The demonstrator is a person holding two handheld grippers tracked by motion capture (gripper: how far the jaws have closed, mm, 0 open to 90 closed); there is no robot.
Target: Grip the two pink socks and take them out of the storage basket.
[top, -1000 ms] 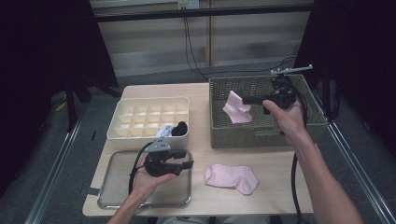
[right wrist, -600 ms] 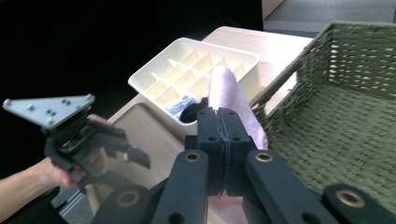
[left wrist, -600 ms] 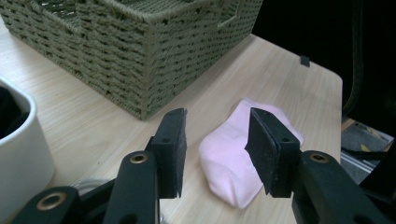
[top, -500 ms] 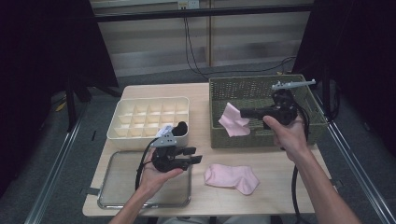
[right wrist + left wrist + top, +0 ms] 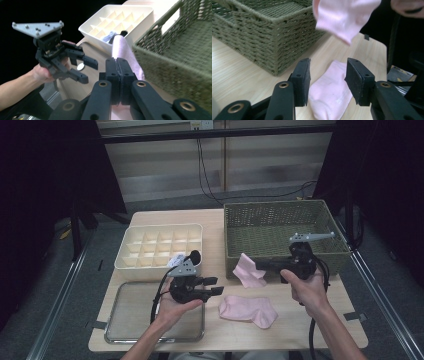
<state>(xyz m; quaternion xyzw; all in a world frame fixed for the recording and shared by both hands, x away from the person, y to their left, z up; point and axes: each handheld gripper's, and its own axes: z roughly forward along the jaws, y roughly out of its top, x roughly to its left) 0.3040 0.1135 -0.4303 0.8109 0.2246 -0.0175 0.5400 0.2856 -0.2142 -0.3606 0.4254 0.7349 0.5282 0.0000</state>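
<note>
We see the right claw (image 5: pixel 260 265) pinched tight on a pink sock (image 5: pixel 248 271), which hangs from it over the front wall of the green wicker basket (image 5: pixel 280 222), above the worktop (image 5: pixel 320 325). The left claw (image 5: pixel 214 285) has just been closing, its jaws half apart with nothing between them, and it hovers over the right edge of the metal tray (image 5: pixel 125 320), pointed at a second pink sock (image 5: pixel 247 309) lying flat on the worktop in front of the basket. Behind the left claw stands the cream divided box (image 5: pixel 150 245).
</note>
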